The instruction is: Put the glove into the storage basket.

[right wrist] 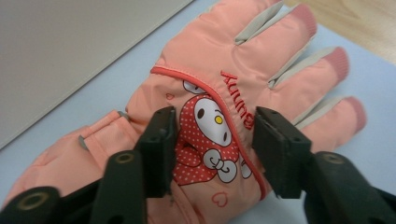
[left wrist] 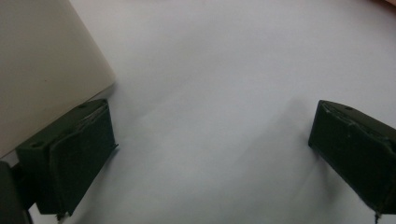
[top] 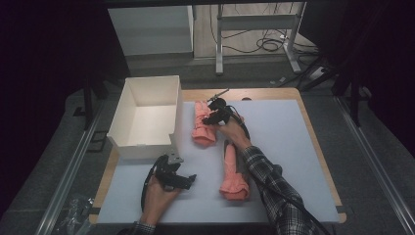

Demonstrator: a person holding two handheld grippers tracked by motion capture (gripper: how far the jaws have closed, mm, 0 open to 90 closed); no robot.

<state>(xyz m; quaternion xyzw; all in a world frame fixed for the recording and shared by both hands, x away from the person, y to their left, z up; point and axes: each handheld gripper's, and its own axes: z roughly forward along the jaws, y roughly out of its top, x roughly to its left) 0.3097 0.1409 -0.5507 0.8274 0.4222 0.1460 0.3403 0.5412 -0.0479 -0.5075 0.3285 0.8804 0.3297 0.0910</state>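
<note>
Two pink padded gloves lie on a pale mat (top: 286,147). The far glove (top: 202,128) rests beside a white box, fingers pointing away from me. My right gripper (top: 214,116) is down on its back. In the right gripper view the glove (right wrist: 219,60) shows a cartoon patch, and my right gripper (right wrist: 215,144) has its jaws partly closed, pinching the padding on either side of that patch. The near glove (top: 233,178) lies by the right forearm. My left gripper (top: 188,179) hovers low over the bare mat with its jaws wide apart (left wrist: 212,154) and nothing between them.
An open white box (top: 147,142) with nothing in it stands at the mat's left, its corner (left wrist: 42,70) close to my left gripper. Wooden table edge (top: 318,147) frames the mat. Table legs and cables lie on the floor beyond.
</note>
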